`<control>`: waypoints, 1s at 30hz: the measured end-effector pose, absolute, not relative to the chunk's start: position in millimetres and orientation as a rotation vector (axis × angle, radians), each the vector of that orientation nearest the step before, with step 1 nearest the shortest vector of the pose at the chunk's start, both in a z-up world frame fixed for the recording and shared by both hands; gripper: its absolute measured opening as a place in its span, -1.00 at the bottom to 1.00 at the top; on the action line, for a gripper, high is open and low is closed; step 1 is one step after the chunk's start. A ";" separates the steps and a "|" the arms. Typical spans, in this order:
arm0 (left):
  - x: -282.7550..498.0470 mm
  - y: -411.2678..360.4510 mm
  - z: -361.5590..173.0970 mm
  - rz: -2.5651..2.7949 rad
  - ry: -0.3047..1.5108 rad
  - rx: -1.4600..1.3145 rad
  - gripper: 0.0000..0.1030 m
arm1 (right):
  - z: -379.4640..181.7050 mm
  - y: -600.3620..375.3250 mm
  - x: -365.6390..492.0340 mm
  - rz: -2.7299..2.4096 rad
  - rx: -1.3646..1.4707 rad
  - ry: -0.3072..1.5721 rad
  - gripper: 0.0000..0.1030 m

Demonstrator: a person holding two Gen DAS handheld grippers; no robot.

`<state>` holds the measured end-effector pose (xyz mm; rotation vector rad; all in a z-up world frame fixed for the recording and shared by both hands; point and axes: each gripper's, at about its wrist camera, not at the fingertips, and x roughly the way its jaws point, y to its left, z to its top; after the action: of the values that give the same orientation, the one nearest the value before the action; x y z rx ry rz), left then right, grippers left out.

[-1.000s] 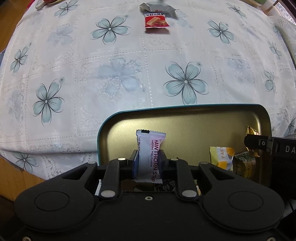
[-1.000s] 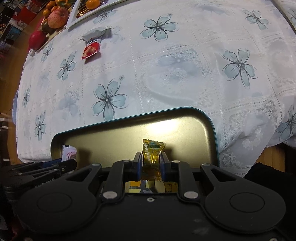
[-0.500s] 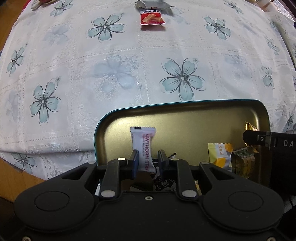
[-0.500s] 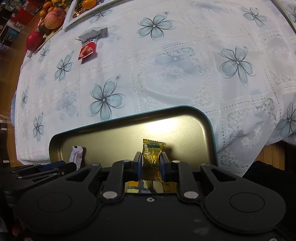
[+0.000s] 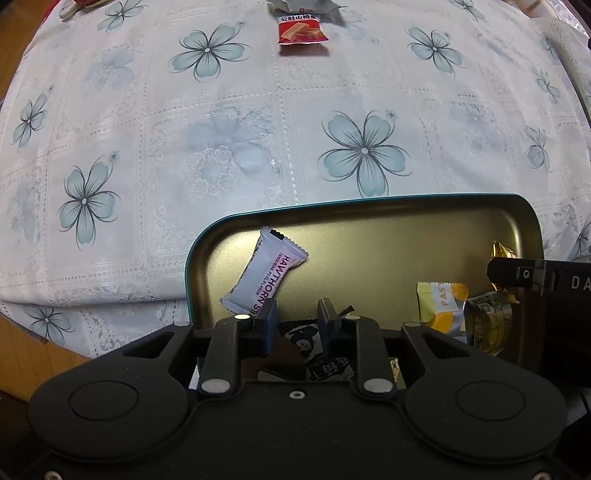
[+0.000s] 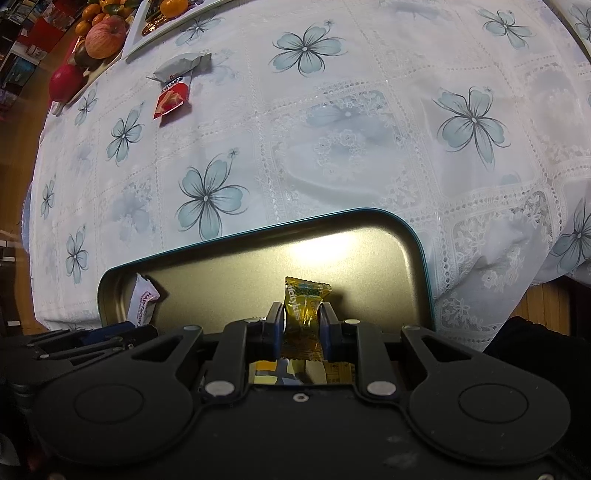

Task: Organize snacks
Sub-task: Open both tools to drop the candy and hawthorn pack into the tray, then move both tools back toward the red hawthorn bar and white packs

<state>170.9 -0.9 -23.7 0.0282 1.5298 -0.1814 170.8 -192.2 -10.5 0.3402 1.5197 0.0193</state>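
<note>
Closest in the left wrist view, the left gripper [image 5: 297,314] is over the gold tin tray [image 5: 406,206] at the bottom of the frame, and its fingers are opening with nothing between them. The white hawthorn bar [image 5: 264,271] lies tilted just off the left finger, at the tray's left end, so this looks like a drop-off into the tray. Under the fingers there are more wrappers, and to the right sit a yellow pastry pack [image 5: 441,302] and a gold-green candy [image 5: 487,321], so the tray is clearly the collecting spot.

In the right wrist view the right gripper [image 6: 303,321] has its fingers narrow, pinched on a yellow candy [image 6: 304,306] held upright over the right half of the tray, probably waiting to be let go there too.

Further out, the flowered tablecloth [image 6: 332,147] covers the desk. Near the top of the left view a red snack packet [image 5: 301,29] and a grey wrapper [image 6: 183,66] are still lying loose, well apart from the tray, so I'd guess they're next. Fruit [image 6: 105,38] sits at the upper left corner of the right view.
</note>
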 end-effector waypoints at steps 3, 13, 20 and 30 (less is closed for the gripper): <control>170.4 -2.1 -24.1 -0.180 1.531 0.031 -0.36 | -11.3 -192.2 171.5 0.022 0.343 1.525 -0.53; 170.3 -3.1 -24.4 -0.177 1.533 0.033 -0.35 | -11.5 -192.9 172.3 0.017 0.347 1.527 -0.39; 171.4 -2.7 -23.0 -0.179 1.530 0.027 -0.35 | -10.6 -193.2 172.0 0.021 0.349 1.528 -0.35; 176.8 -2.3 -13.6 -0.174 1.506 0.004 -0.35 | -11.4 -192.4 172.8 0.025 0.367 1.537 -0.32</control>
<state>176.8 -2.2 -13.6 0.0038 1.5063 -0.1738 172.8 -192.4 -11.4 0.3666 1.5374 0.0255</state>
